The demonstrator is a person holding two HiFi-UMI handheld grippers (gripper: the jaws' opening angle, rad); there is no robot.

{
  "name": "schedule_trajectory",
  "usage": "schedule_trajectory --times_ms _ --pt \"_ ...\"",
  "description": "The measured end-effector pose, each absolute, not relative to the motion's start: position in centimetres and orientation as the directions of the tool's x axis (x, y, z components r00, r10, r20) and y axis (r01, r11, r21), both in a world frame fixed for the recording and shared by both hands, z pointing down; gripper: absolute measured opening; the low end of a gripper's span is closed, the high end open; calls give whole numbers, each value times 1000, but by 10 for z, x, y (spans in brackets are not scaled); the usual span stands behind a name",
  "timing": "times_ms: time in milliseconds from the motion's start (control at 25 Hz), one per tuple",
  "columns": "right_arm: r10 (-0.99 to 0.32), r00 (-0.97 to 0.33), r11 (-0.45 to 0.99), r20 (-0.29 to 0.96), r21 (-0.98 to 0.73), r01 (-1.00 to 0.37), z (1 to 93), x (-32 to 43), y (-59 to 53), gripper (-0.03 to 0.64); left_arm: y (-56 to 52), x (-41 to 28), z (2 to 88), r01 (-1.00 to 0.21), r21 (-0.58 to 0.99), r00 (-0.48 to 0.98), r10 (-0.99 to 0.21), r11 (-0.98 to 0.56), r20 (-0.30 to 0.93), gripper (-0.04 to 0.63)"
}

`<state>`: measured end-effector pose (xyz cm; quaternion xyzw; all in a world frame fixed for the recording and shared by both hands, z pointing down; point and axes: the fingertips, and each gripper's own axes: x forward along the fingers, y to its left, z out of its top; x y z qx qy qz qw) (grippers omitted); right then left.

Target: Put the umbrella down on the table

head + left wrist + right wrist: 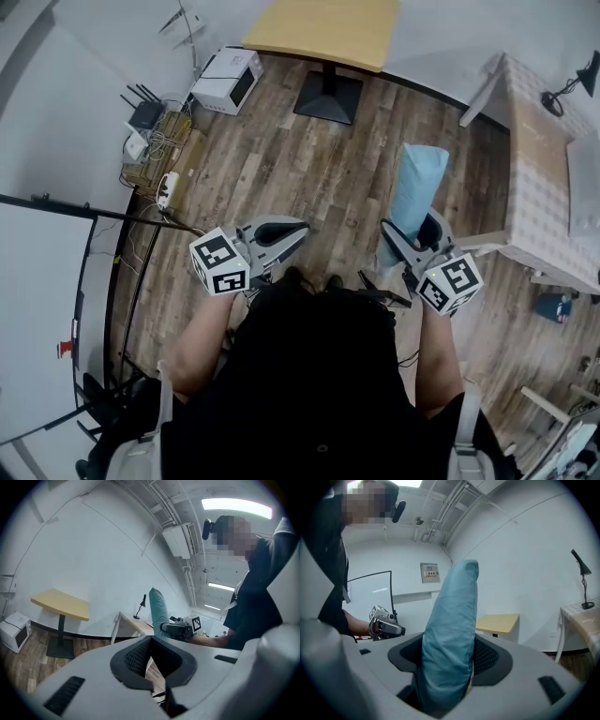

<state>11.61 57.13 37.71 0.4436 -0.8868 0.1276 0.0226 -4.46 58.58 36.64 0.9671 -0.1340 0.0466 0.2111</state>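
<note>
A folded light-blue umbrella (415, 190) stands upright in my right gripper (410, 246), which is shut on its lower part. In the right gripper view the umbrella (452, 634) fills the gap between the dark pads and rises past them. My left gripper (284, 234) is held at the same height to the left, shut with nothing between its pads (140, 656). From the left gripper view the umbrella (158, 609) and the right gripper (180, 629) show off to the side. The table with the checked cloth (539, 178) stands to the right.
A yellow pedestal table (323, 30) stands ahead. A white microwave (227, 80) and a tangle of routers and cables (155, 150) sit on the wood floor at the left. A black desk lamp (572, 84) is on the checked table. A whiteboard (42, 319) stands at far left.
</note>
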Motion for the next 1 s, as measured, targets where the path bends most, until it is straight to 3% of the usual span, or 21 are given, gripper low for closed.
schedule_trajectory --times_ms 640,1000 --pt "-768 -598 545 229 -259 -798 417 130 551 298 577 -43 388 -375 463 927 -325 -803 188 12" --pt "-755 -597 554 271 -225 -802 415 106 496 297 501 -74 392 -382 471 922 -360 -795 141 12"
